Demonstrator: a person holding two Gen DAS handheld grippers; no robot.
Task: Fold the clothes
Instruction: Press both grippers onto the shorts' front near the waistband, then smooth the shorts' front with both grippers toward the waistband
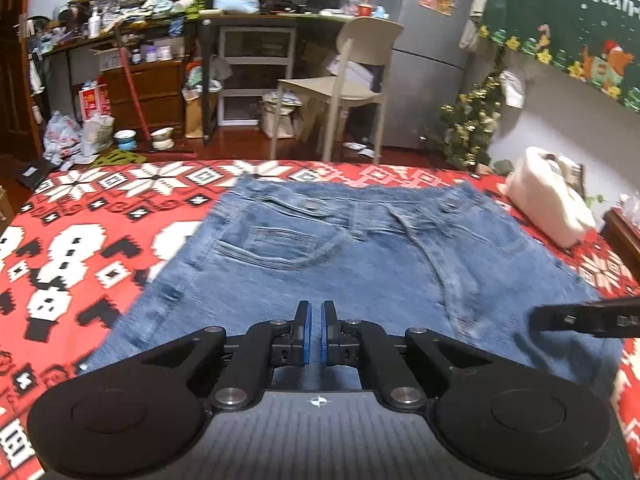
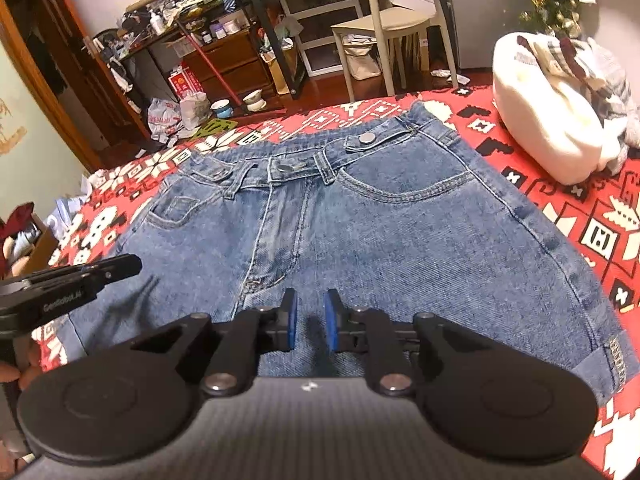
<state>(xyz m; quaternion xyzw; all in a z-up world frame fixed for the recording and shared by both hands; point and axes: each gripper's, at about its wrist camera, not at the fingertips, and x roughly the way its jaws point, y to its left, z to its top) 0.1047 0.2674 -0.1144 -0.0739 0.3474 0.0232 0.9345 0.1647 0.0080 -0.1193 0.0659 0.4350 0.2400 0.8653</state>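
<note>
Jeans (image 2: 360, 232): blue denim, laid flat on the red-and-white patterned blanket (image 2: 592, 216), front side up, waistband toward the far edge. Two metal buttons on the waistband, fly seam running down the middle, curved pocket openings on either side. A turned hem with pale stitching shows at the near right in the right wrist view.

Left gripper (image 1: 316, 332): over the near part of the jeans, blue pads (image 1: 306, 330) almost together with only a thin slit between them, nothing pinched. Whether it touches the denim cannot be told. In the right wrist view it enters from the left edge, over the jeans' left side.

Right gripper (image 2: 309, 322): over the near middle of the jeans, just below the fly seam, fingers (image 2: 290, 322) set a little apart with denim visible through the gap, nothing held. In the left wrist view only its dark tip shows at the right edge, above the right part of the jeans.

Pile (image 2: 552, 112): cream and plaid cloth bunched on the blanket at the far right, apart from the jeans.

Chair (image 1: 352, 80): beige, on the wooden floor beyond the blanket.

Desk (image 1: 256, 20): cluttered, behind the chair, with drawers beneath.

Tree (image 1: 472, 128): small, tinsel-trimmed, far right beside a grey cabinet.

Banner (image 1: 580, 20): green Christmas hanging on the right wall.
</note>
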